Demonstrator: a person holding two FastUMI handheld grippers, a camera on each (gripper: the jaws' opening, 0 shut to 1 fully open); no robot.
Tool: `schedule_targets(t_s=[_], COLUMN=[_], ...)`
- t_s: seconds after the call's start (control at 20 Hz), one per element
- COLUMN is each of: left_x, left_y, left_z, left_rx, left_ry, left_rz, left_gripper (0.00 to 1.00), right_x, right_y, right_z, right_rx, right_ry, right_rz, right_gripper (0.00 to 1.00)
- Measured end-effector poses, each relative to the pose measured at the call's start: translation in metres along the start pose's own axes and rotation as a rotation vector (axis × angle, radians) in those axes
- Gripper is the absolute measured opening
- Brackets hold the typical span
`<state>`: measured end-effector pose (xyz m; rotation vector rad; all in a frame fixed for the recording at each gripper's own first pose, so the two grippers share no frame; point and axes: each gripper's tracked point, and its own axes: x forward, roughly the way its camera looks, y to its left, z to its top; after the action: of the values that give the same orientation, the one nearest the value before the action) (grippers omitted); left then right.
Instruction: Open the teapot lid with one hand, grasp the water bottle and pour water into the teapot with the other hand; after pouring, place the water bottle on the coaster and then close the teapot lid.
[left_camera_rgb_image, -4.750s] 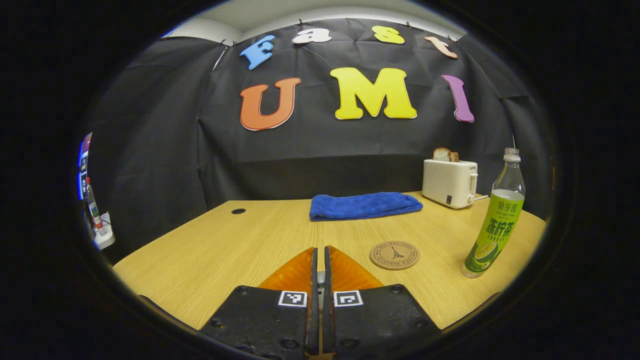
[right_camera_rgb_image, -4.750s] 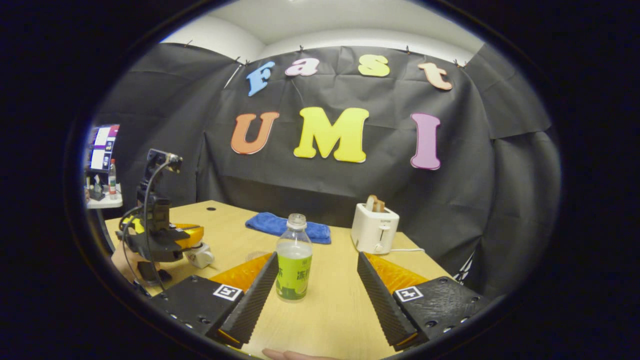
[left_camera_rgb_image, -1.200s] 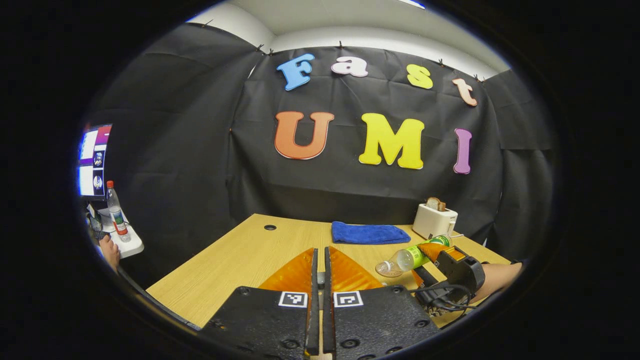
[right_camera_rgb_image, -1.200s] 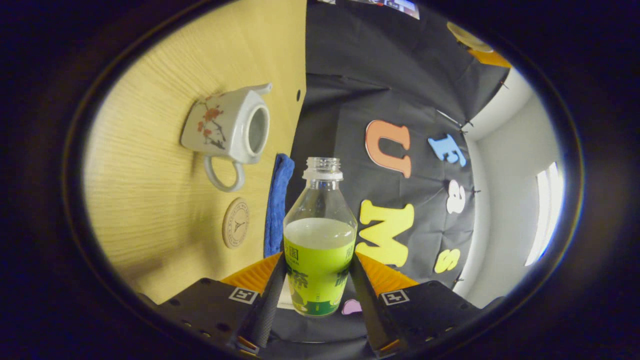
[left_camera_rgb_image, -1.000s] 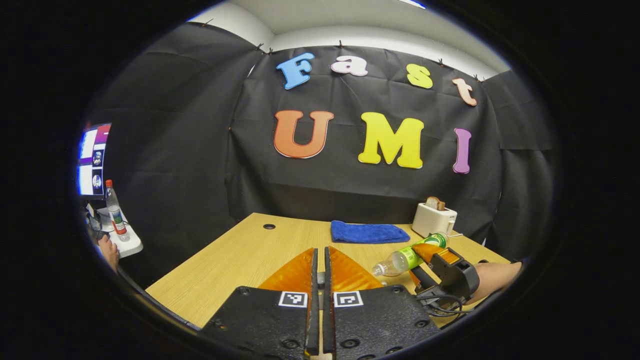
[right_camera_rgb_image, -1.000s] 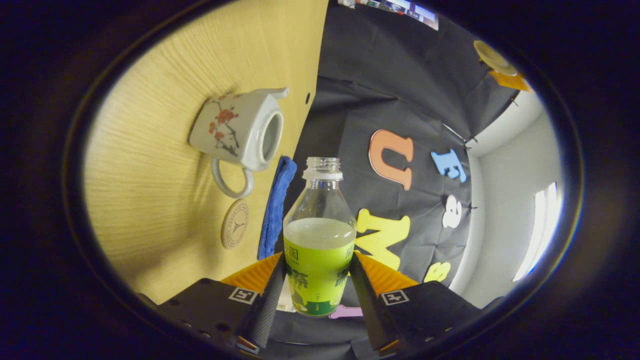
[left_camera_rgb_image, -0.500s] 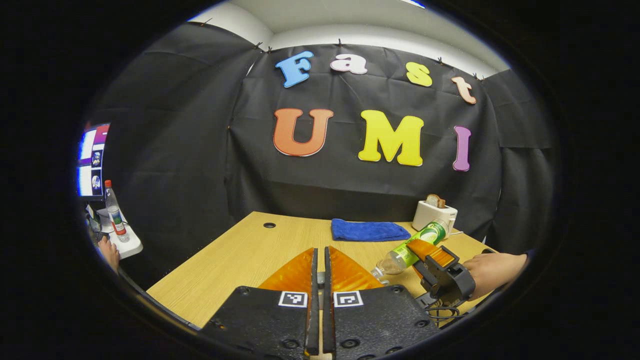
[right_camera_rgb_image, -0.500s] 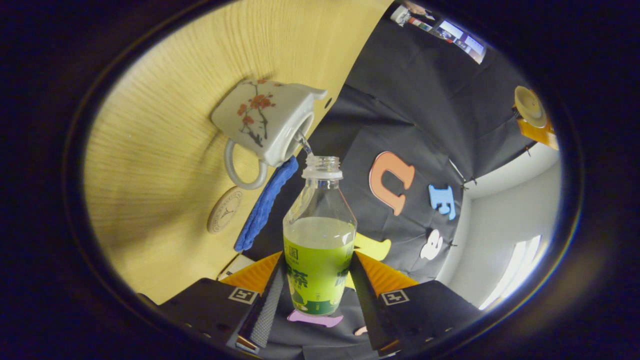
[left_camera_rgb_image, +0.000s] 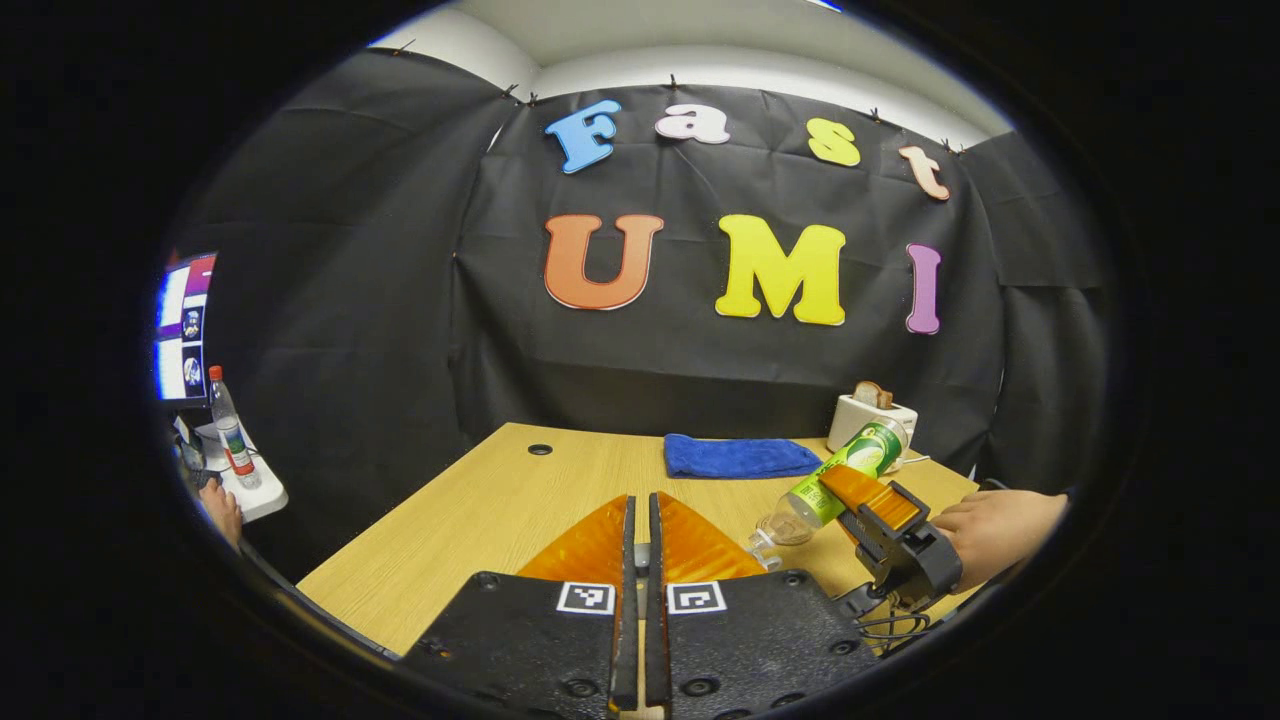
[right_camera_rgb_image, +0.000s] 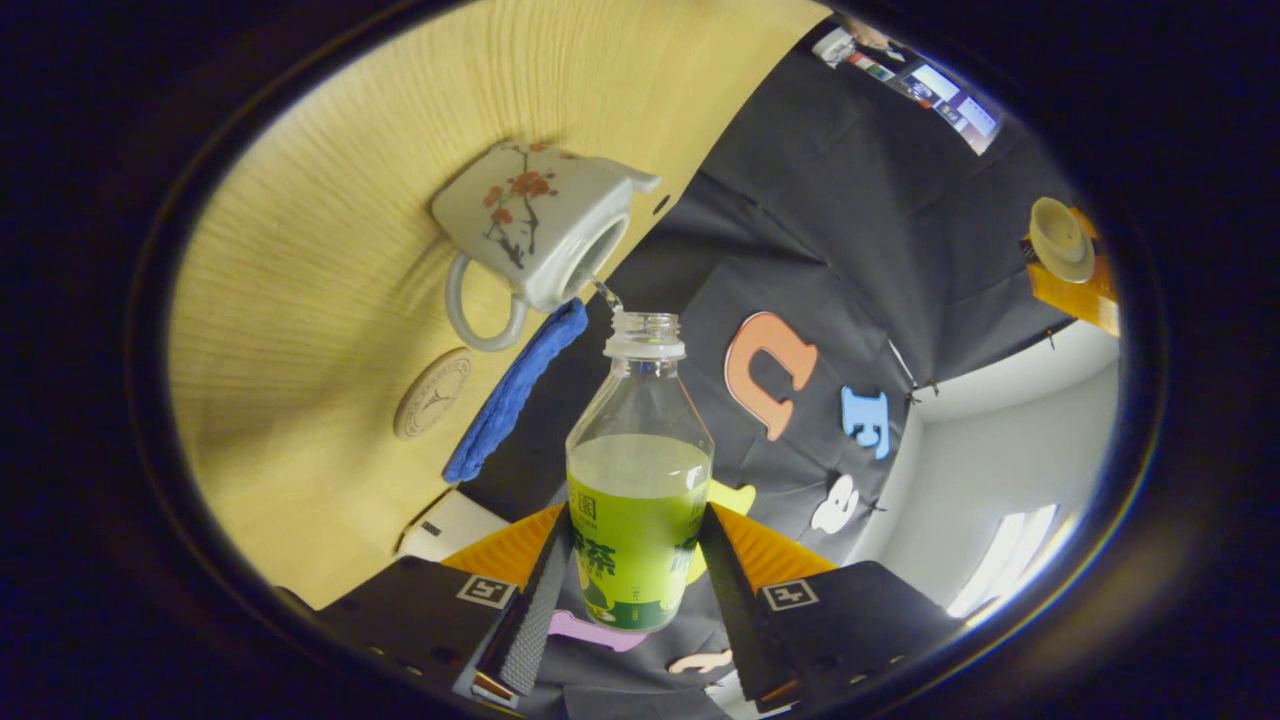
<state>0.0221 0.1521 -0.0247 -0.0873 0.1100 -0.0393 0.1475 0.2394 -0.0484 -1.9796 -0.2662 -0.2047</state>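
Note:
My right gripper (right_camera_rgb_image: 632, 522) is shut on the green-labelled water bottle (right_camera_rgb_image: 640, 480), which has no cap. The bottle is tipped over, and a thin stream runs from its mouth into the open top of the white flowered teapot (right_camera_rgb_image: 530, 220) on the wooden table (right_camera_rgb_image: 300, 300). The round cork coaster (right_camera_rgb_image: 432, 393) lies just beyond the teapot's handle. In the left gripper view the tilted bottle (left_camera_rgb_image: 835, 480) points down to the left, held by the right gripper (left_camera_rgb_image: 880, 510) and a hand (left_camera_rgb_image: 990, 525). My left gripper (left_camera_rgb_image: 640, 500) is shut on the teapot lid (right_camera_rgb_image: 1062, 237), held up off the pot.
A folded blue towel (left_camera_rgb_image: 735, 457) and a white toaster (left_camera_rgb_image: 870, 420) with bread in it sit at the table's far side. A cable hole (left_camera_rgb_image: 540, 449) is at the far left of the table. A side table with a bottle (left_camera_rgb_image: 225, 420) stands off to the left.
The right gripper has tipped the bottle further, from sideways to mouth-down over the teapot, and water has begun to run in. The left gripper has held nearly still with the lid.

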Motion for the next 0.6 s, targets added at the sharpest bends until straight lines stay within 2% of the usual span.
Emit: schedule_targets(t_s=[0.1,0.6], left_x=[0.001,0.003], left_y=[0.0,0.001], left_z=[0.0,-0.004], left_rx=[0.005,0.015], left_ry=[0.0,0.011], left_rz=[0.004,0.012], left_gripper=[0.05,0.05], right_x=[0.002,-0.003], right_y=[-0.006,-0.036], right_z=[-0.001,0.0], right_rx=[-0.026,-0.124], right_ry=[-0.006,-0.025], right_rz=[-0.02,-0.128], right_gripper=[0.76,0.75])
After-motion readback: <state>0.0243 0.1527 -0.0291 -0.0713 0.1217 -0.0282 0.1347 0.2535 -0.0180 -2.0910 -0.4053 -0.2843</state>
